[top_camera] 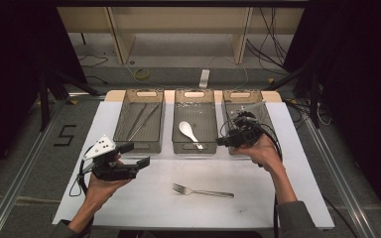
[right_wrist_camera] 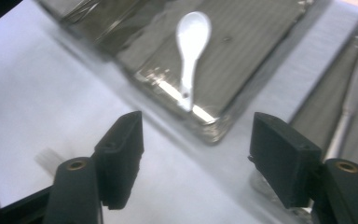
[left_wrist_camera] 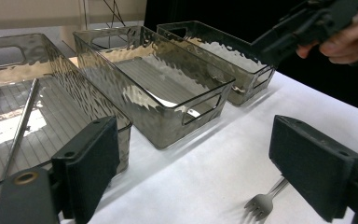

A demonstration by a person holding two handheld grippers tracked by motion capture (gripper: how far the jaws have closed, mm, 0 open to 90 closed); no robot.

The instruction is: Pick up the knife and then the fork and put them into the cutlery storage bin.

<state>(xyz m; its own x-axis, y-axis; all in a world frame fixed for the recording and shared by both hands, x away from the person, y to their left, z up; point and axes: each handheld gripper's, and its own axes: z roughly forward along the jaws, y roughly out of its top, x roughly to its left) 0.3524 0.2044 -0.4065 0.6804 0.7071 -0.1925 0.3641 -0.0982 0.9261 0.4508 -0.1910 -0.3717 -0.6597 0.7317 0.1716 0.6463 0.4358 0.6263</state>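
Note:
A white spoon (top_camera: 189, 133) lies in the middle of three clear bins (top_camera: 194, 147) at the back of the table. A metal fork (top_camera: 203, 191) rests on the white tabletop in front of them. My right gripper (top_camera: 222, 141) hovers at the front edge of the right bin (top_camera: 265, 111), jaws open and empty. In the right gripper view the open right gripper (right_wrist_camera: 198, 140) points toward the spoon (right_wrist_camera: 191, 42) and its bin (right_wrist_camera: 205, 130). My left gripper (top_camera: 136, 154) is held open and empty at the left. In its own view, the left gripper (left_wrist_camera: 193, 140) has the fork (left_wrist_camera: 263, 201) low between its jaws.
The left bin (top_camera: 129, 106) holds two thin metal sticks (top_camera: 143, 120), also seen as sticks (left_wrist_camera: 21, 121) in the left gripper view. A white mat (top_camera: 287, 198) covers the table, whose edges drop to a dark floor. Shelving and cables stand behind the bins.

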